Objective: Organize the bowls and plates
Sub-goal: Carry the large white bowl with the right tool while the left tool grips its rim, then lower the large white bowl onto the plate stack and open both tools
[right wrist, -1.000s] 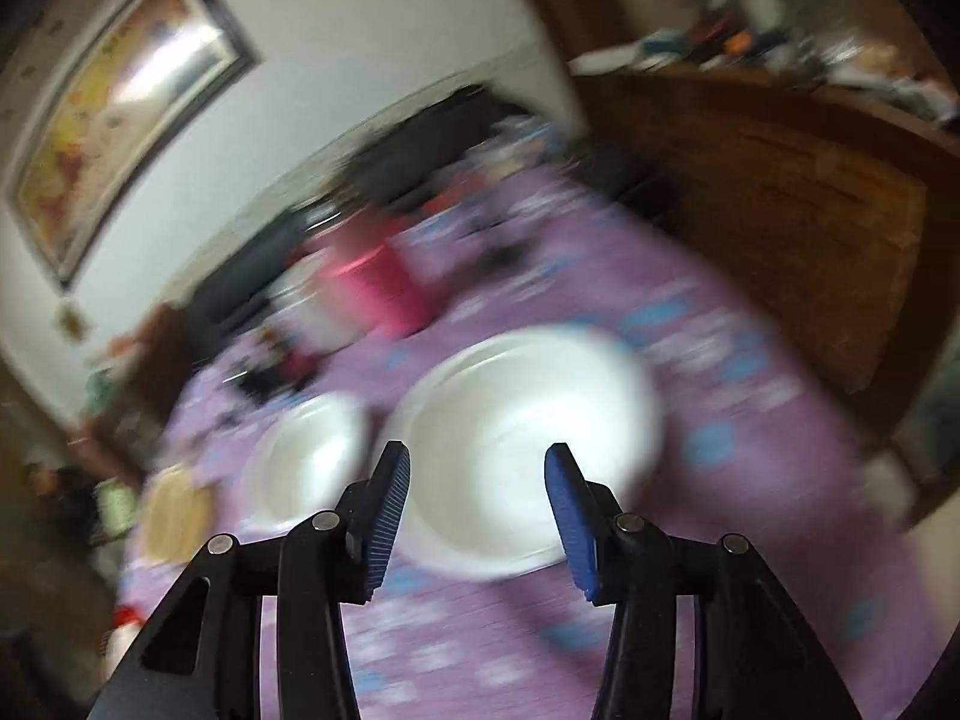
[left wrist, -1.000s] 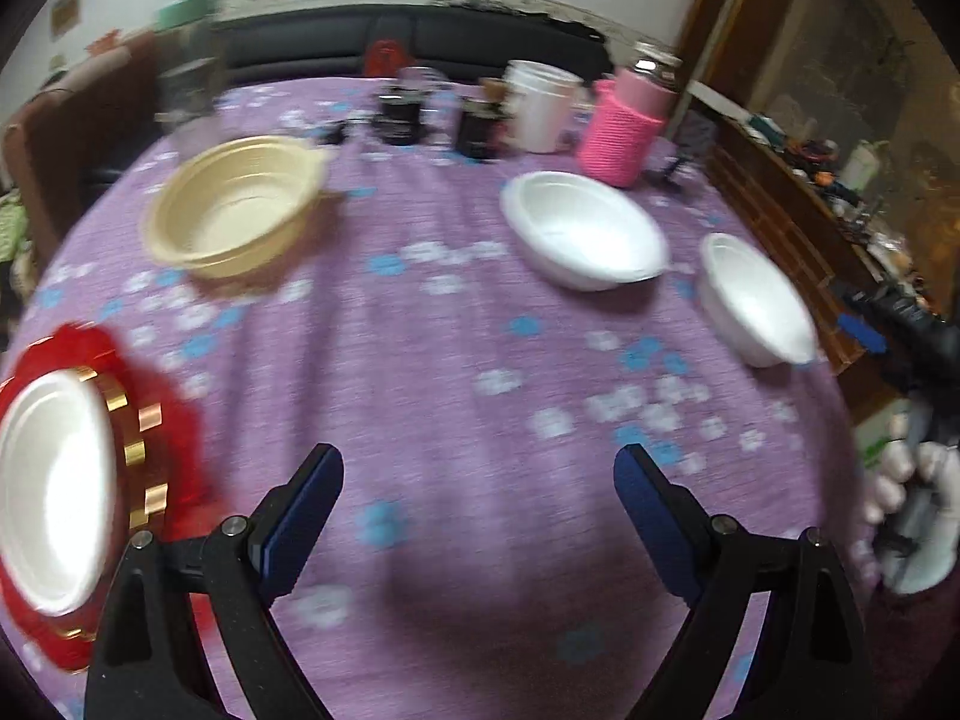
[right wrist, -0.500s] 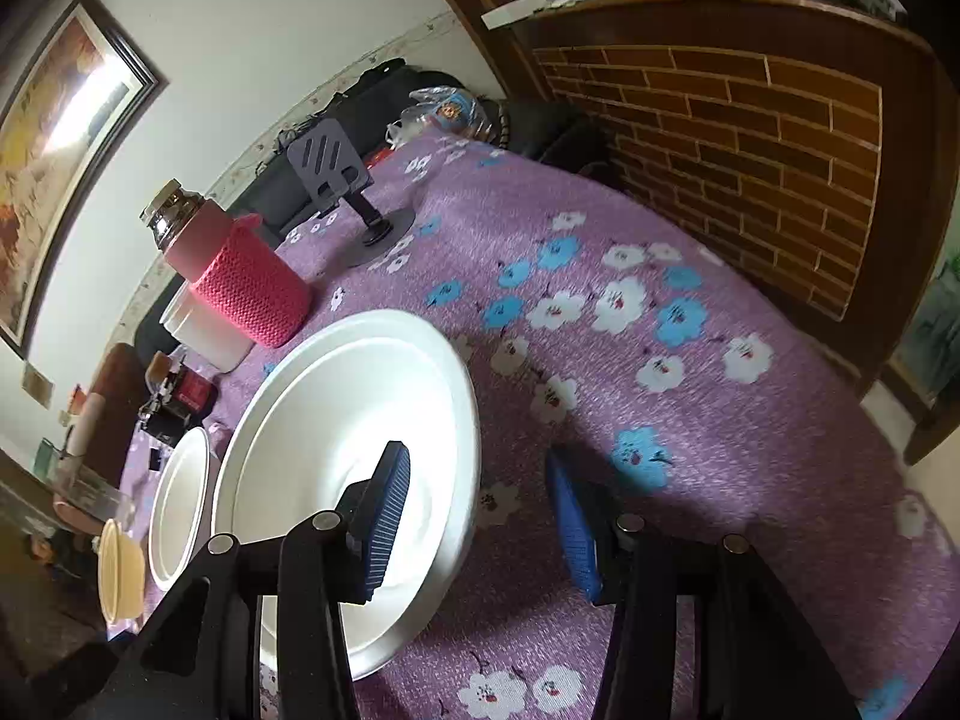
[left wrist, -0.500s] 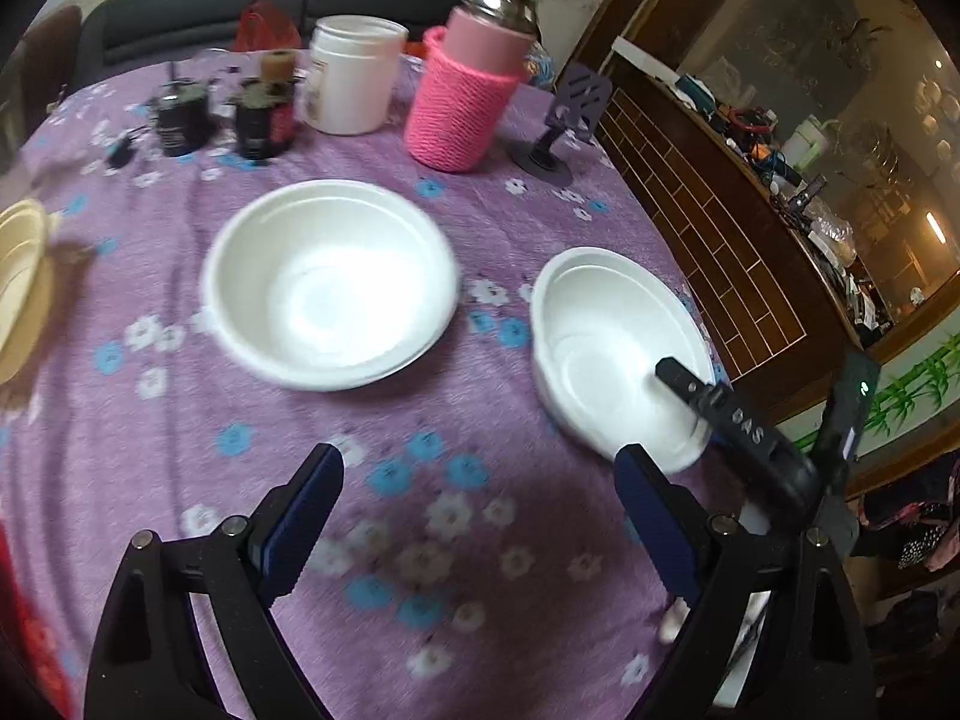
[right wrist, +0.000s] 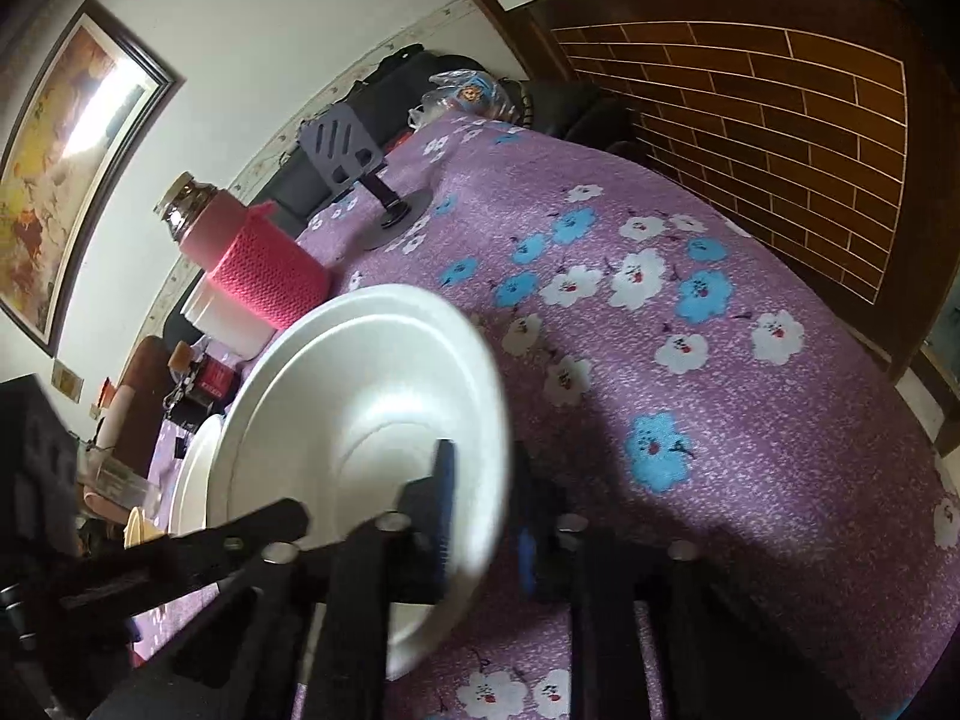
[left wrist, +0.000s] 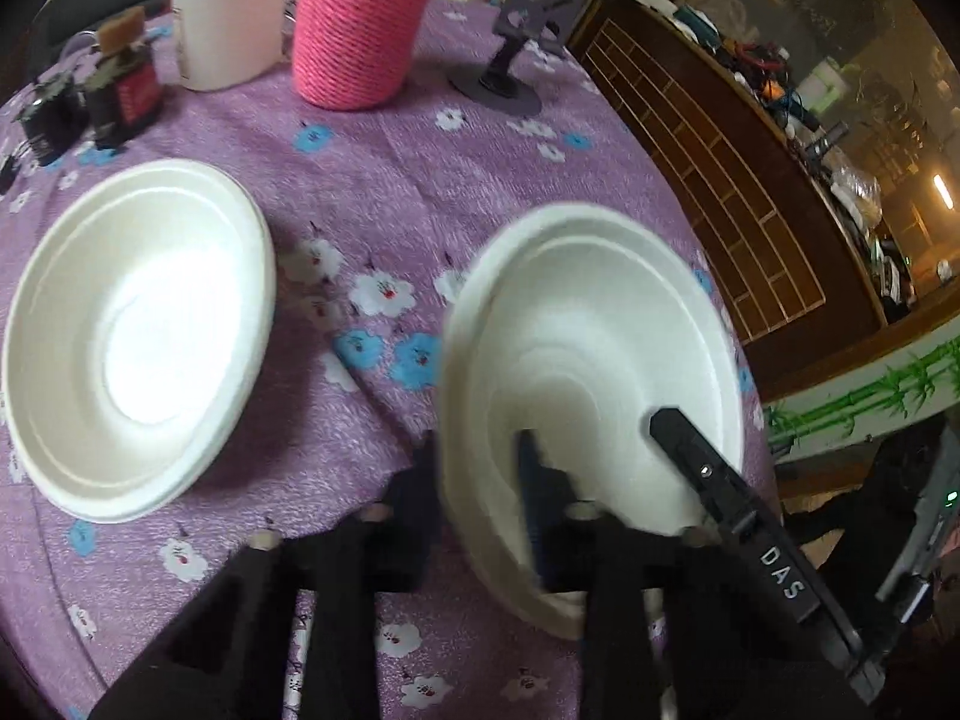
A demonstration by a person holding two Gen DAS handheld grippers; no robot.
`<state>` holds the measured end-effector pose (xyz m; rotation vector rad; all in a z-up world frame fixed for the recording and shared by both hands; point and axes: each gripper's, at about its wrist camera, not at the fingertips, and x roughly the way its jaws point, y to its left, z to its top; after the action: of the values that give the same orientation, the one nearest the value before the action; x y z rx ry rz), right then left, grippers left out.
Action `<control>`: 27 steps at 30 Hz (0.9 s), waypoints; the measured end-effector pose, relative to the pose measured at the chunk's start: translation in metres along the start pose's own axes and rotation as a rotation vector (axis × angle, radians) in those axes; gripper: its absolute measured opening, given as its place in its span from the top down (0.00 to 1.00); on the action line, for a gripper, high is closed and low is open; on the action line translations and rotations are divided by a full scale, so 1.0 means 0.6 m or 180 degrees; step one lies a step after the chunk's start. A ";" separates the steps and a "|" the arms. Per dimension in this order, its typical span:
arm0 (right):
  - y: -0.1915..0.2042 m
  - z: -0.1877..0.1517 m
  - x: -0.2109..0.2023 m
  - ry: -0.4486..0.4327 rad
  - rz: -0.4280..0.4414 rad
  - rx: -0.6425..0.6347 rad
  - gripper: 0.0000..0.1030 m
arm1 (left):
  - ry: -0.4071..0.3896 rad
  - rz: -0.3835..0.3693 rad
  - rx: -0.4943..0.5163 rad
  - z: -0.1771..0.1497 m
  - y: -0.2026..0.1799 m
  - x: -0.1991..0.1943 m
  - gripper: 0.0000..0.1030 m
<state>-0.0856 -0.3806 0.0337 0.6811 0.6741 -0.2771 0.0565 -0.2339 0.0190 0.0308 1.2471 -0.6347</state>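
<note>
A white foam bowl (left wrist: 600, 354) sits near the right edge of the purple flowered table; it also shows in the right wrist view (right wrist: 360, 420). My left gripper (left wrist: 480, 480) is shut on its near left rim, one finger inside and one outside. My right gripper (right wrist: 480, 504) is shut on the bowl's right rim; its finger (left wrist: 714, 480) shows inside the bowl in the left wrist view. A second white bowl (left wrist: 138, 330) lies to the left, also visible in the right wrist view (right wrist: 192, 486).
A pink knitted flask (left wrist: 360, 18), a white jar (left wrist: 228, 18), small dark jars (left wrist: 120, 90) and a grey phone stand (left wrist: 522, 30) stand at the back. A brick-patterned counter (right wrist: 780, 120) lies beyond the table's right edge.
Both grippers moved in and closed on the right white bowl's rim from opposite sides. Earlier both were open, approaching it.
</note>
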 end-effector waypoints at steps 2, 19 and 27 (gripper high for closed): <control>0.007 -0.002 -0.004 -0.0044 -0.0032 -0.0079 0.89 | -0.0035 0.0042 0.0039 -0.006 -0.003 -0.002 0.85; 0.173 -0.085 -0.046 0.0181 0.0659 -0.0642 0.91 | -0.0556 0.0371 -0.0126 -0.133 0.125 -0.207 0.84; 0.369 -0.190 -0.062 0.0438 0.1119 -0.1273 0.91 | -0.0909 0.0712 -0.0648 -0.255 0.278 -0.356 0.84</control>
<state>-0.0703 -0.1382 0.1000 0.4250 0.7016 0.2279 -0.0357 0.0508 0.1037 -0.0862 1.0082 -0.3035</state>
